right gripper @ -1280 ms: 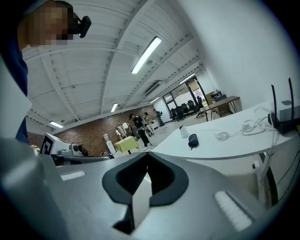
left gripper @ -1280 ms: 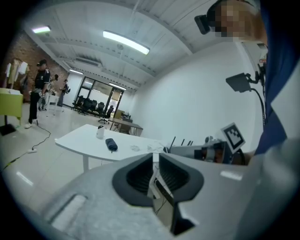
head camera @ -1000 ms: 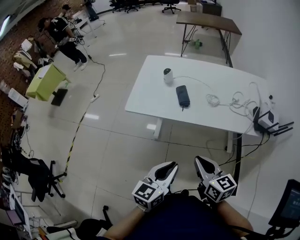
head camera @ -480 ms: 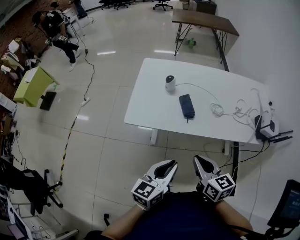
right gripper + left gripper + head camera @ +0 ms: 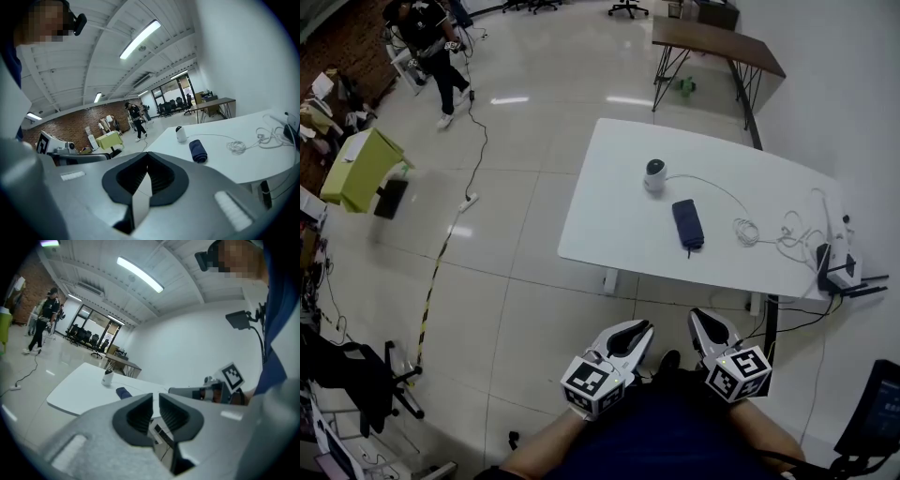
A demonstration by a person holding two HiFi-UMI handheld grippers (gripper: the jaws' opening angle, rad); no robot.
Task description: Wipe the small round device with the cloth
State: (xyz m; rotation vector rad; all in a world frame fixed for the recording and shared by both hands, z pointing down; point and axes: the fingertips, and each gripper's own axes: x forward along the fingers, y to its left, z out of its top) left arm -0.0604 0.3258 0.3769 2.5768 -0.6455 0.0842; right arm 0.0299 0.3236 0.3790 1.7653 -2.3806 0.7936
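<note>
Stepped nearer to the white table (image 5: 609, 225) than a second ago; in the head view, shifted right and a little lower, with the walking person (image 5: 427, 28) now further up at the far left. Standing on pale floor tiles, well short of the table's near edge.

Left gripper (image 5: 636, 330) and right gripper (image 5: 705, 324) held low and side by side before the torso, both aimed toward the table. Jaws closed together on each, nothing between them.

On the tabletop, toward its middle: dark blue cloth (image 5: 688, 223), folded into a narrow bundle, long axis running far to near, near end leaning slightly right. Just beyond its far end, apart from it: small round device (image 5: 654, 175), upright, white with a dark top. Trailing right from the device, a thin white cable (image 5: 712, 192), ending in a loose coil.
</note>
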